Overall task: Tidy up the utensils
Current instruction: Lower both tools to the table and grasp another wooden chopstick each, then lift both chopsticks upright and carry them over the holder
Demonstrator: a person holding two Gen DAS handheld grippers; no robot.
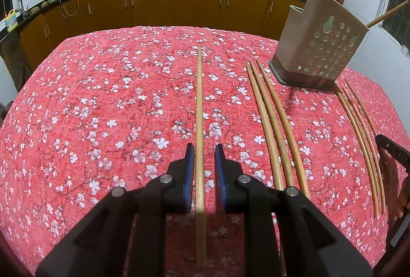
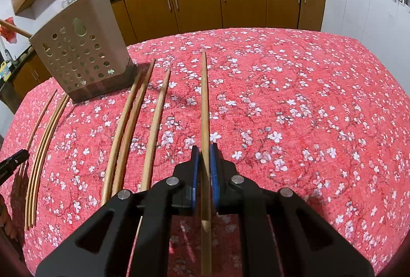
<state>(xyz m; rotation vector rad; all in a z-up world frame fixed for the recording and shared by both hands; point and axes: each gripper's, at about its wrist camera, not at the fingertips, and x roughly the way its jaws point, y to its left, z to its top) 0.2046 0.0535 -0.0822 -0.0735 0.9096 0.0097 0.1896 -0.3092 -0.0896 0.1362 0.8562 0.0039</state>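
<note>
Left wrist view: left claw (image 1: pixel 204 149) apart, straddling chopstick (image 1: pixel 199 102) at frame centre on worktop (image 1: pixel 89 97). Right claw (image 2: pixel 203 151) clamped on second chopstick (image 2: pixel 204 97), likely bound for holder (image 2: pixel 82 51), upper left.

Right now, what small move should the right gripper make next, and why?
Probably raise the right gripper slightly: its fingers are already closed on the chopstick, which lies along the tablecloth, and the perforated holder stands to the left, farther back.

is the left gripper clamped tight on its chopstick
No, the left gripper has gaps between its blue pads and the chopstick lying between them.
</note>
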